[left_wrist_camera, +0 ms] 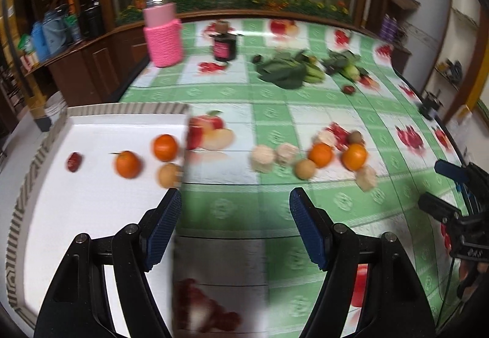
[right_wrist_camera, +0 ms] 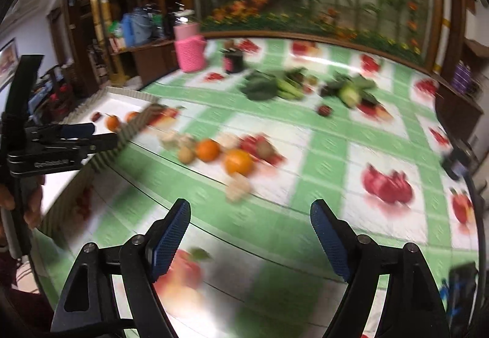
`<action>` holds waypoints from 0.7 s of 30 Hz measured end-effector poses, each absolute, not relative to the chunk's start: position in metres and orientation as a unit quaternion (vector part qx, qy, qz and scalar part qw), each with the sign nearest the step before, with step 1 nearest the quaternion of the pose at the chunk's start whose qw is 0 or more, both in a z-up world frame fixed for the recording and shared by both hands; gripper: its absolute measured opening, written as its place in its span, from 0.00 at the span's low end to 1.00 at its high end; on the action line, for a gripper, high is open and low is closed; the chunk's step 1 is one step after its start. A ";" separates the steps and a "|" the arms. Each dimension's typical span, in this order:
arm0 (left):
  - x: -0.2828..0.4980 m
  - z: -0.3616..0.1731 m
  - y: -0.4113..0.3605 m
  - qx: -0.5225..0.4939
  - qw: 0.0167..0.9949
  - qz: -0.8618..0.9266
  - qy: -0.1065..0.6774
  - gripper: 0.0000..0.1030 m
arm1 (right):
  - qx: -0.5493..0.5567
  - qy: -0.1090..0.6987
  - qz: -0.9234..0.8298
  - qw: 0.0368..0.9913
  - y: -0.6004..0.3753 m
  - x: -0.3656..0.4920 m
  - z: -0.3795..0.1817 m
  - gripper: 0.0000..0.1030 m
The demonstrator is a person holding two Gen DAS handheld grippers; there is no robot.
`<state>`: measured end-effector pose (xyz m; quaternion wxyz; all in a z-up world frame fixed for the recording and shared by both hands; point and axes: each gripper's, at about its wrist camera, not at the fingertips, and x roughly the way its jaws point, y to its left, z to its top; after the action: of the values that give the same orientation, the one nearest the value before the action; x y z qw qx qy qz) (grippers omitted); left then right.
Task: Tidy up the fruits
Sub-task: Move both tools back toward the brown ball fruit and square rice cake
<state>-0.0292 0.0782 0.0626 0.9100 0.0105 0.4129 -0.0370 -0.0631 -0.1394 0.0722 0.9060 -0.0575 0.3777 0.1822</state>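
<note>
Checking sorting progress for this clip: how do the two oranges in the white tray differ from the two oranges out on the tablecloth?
The tray oranges lie on plain white inside the white tray, apart from each other, one with a thin stem. The tablecloth oranges sit outside it on the green checked cloth, close together in a cluster of pale and brown pieces. All four are round, bright orange, and untouched by either gripper.

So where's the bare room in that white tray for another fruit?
The white tray is bare across its whole near half, below the date. Its far right corner is crowded: two oranges and a brown fruit sit by the right wall. On the tablecloth, the loose fruit cluster is also tight.
</note>
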 end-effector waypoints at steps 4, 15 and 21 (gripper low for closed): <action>-0.028 0.055 0.060 0.018 0.905 -0.058 0.421 0.70 | -0.038 0.393 0.175 0.902 -0.162 -0.061 0.063 0.80; -0.014 0.042 0.049 0.027 0.893 -0.063 0.445 0.70 | -0.042 0.437 0.248 0.864 -0.125 -0.020 0.039 0.58; 0.003 0.039 0.056 0.036 0.889 -0.059 0.453 0.70 | -0.073 0.443 0.261 0.855 -0.109 0.000 0.028 0.54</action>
<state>0.0034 0.0564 0.0394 0.8888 0.0358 0.4531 -0.0593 -0.0005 -0.1092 0.0280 0.8546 -0.0734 0.4430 0.2609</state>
